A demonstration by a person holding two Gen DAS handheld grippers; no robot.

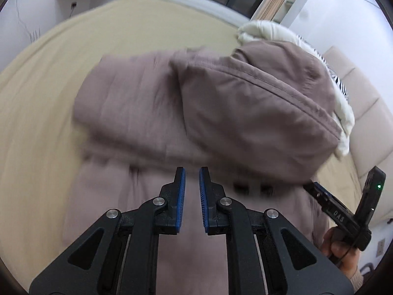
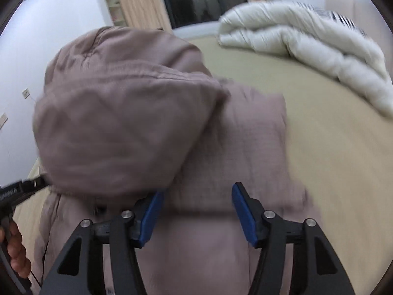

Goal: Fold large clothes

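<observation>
A: Quick pass. I'm looking down the left gripper [image 1: 191, 172] and its blue pads [image 1: 181, 196] are sitting close together with a narrow gap showing between them, nothing pinched. It's hovering over the lower part of the mauve padded coat [image 1: 137, 113].

B: Where's the coat lying?

A: It's spreading across the beige bed sheet [image 1: 41, 103], taking up the middle of the bed. The hood [image 1: 258, 113] is bulging up as a big rounded flap over the upper body of the coat, seam line running across it. Lots of motion blur, so I'm not reading the fine folds.

B: And the right side?

A: I'm seeing the right gripper [image 2: 196, 196] spread wide, blue pads [image 2: 242, 211] well apart, no cloth between them. The left pad of that pair is sitting just under the hood's lower edge; I can't tell if it's touching. In the left wrist view the right gripper is showing at the right edge with its tip tucked under the hood, a green light glowing on its body, the person's right hand [image 1: 343, 248] wrapping the handle.

B: Anything else on the bed?

A: A white duvet [image 2: 307, 39] is lying bunched at the far side, well apart from the coat in the right wrist view, with a black-and-white striped fabric [image 2: 339, 17] peeking behind it. A dark window [image 2: 201, 0] and tan curtains [image 2: 140, 2] are sitting behind the bed.
</observation>
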